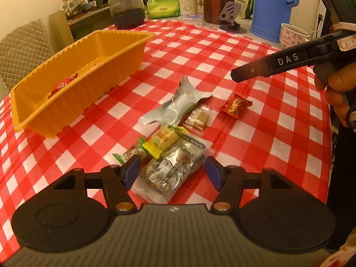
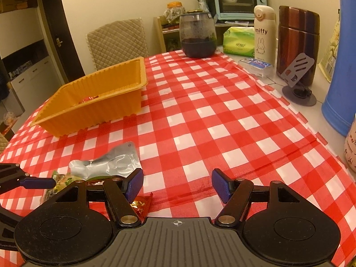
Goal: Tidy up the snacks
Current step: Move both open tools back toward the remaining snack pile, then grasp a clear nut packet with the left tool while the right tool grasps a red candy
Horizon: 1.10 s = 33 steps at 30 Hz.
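Your left tool [image 1: 172,172] stands open over the clear snack bag [image 1: 175,169] at the near end of the snack pile, its pads clear of the bag on either side. Your right tool [image 2: 176,185] is also open and empty, with the red candy [image 2: 142,204] just beside its left finger. The orange tray [image 1: 73,82] sits far left on the checked worktop [image 1: 244,133], a red-wrapped snack [image 1: 63,84] inside.

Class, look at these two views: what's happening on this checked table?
A person is sorting snacks with two handheld grippers. The open left gripper hovers over a clear packet of foil-wrapped snacks. The open right gripper holds nothing, near a red wrapped candy. The ribbed orange plastic tray already holds a red candy.
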Tool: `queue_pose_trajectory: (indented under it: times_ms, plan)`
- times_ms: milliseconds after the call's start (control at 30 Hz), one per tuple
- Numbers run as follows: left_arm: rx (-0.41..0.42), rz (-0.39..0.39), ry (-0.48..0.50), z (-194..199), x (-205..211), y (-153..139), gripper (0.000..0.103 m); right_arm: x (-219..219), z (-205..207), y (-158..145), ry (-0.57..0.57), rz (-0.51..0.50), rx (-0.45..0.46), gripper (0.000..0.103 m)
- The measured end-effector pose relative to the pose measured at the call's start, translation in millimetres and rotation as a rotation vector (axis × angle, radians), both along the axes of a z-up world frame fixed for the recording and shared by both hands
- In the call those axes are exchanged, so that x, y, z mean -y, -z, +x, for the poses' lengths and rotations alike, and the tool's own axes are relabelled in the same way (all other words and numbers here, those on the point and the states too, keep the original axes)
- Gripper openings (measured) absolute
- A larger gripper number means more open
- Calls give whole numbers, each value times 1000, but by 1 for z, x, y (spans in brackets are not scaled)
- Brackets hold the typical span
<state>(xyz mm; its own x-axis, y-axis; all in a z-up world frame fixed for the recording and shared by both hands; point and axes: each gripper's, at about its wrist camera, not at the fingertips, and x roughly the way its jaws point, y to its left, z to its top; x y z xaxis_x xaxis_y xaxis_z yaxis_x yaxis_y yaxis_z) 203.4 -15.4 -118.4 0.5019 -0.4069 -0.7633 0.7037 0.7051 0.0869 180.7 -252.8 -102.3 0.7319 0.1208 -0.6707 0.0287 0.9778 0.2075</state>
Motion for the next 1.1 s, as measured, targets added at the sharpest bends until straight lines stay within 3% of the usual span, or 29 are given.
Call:
queue_pose_trajectory:
  times_ms: [67,233,333,567,933,1100]
  plan:
    - [-9,5,-20,-4,-2,0,57,-1,0,0,-5,-1,0,68]
    - [-61,-19,-137,-19,-10,-5,36,-7,-3,-2,-27,-5,9,68]
    - [-63,-29,-177,-29,-11,-5,36,-10,-5,-4,-37,-11,15,68]
    - [-19,-7,-164,-29,-2,0,36,-15,-8,-3,-70,-29,9,68]
    - [-19,-29,-187,-29,-7,-3,34,-37,-11,12,-237,-85,-40,68]
    - [-18,-41,-218,-37,-18,-11,34,-45,-9,18,-223,-78,-54,68]
